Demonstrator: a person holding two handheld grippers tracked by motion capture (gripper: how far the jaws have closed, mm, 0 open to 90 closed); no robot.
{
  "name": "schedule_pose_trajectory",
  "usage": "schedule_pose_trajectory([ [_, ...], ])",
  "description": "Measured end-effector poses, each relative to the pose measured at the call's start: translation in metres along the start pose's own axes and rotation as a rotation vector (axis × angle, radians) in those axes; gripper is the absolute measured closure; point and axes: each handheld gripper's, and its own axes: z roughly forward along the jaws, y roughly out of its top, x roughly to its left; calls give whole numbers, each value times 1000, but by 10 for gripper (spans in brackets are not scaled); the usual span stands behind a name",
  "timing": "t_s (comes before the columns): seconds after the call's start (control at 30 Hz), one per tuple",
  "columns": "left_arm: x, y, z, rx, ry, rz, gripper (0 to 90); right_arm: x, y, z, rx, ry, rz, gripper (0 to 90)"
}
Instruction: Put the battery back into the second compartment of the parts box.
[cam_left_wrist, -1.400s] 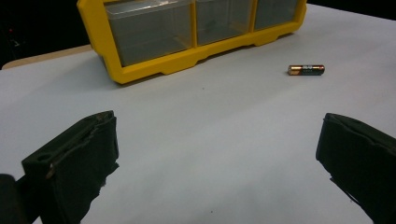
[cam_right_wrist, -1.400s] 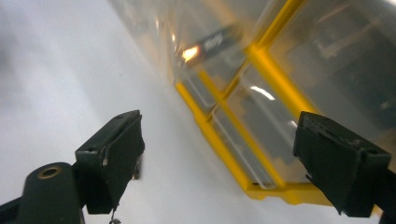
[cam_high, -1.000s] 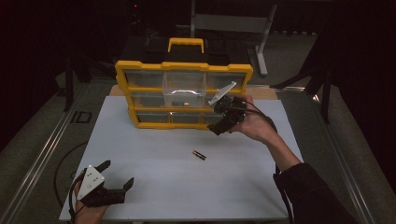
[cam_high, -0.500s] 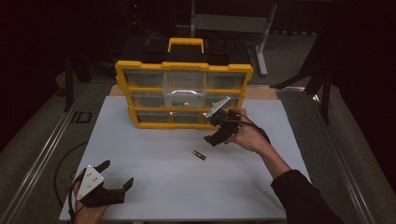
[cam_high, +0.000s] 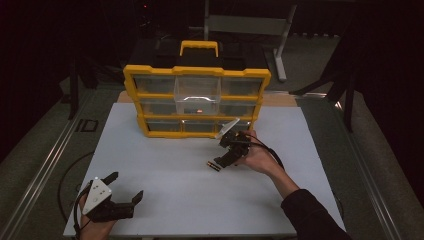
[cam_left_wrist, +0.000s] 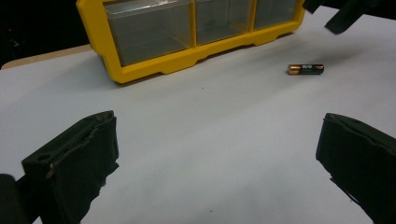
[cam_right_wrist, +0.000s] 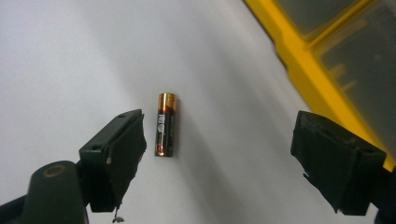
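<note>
Lying flat on the white board (cam_high: 165, 200), the battery (cam_high: 214, 165) sits just right of the frame's centre in the high view, a little below the yellow drawer box (cam_high: 197, 102). The right gripper (cam_high: 224, 161) hangs over it with jaws spread wide and gripping nothing; in the right gripper view the battery (cam_right_wrist: 166, 123) lies between the jaws, close beside the left one, apart from the box's yellow edge (cam_right_wrist: 299, 65) at upper right. At lower left of the high view the left gripper (cam_high: 125, 190) rests near the board's front edge, jaws wide and empty. Bare board stretches between the two grippers.
</note>
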Motion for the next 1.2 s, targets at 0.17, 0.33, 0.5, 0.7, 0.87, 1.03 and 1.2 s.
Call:
schedule_pose_trajectory([
  [0.17, 0, 0, 0, 2, 0, 2, 1, 5, -2, 15, 20, 11, 13, 184],
  [0.33, 0, 0, 0, 3, -1, 2, 1, 9, -2, 24, 30, 28, -1, 193],
  [0.5, 0, 0, 0, 4, -1, 3, 1, 15, -1, 33, 65, 40, -28, 232],
  [0.7, 0, 0, 0, 3, -1, 3, 1, 18, 0, 40, 88, 52, -41, 387],
  [0.87, 0, 0, 1, 6, -2, 4, 1, 20, -1, 45, 122, 74, -51, 591],
  [1.03, 0, 0, 0, 4, -1, 3, 1, 24, -1, 47, 146, 82, -74, 763],
  [1.2, 0, 0, 0, 3, 0, 3, 1, 22, -1, 46, 155, 89, -71, 765],
])
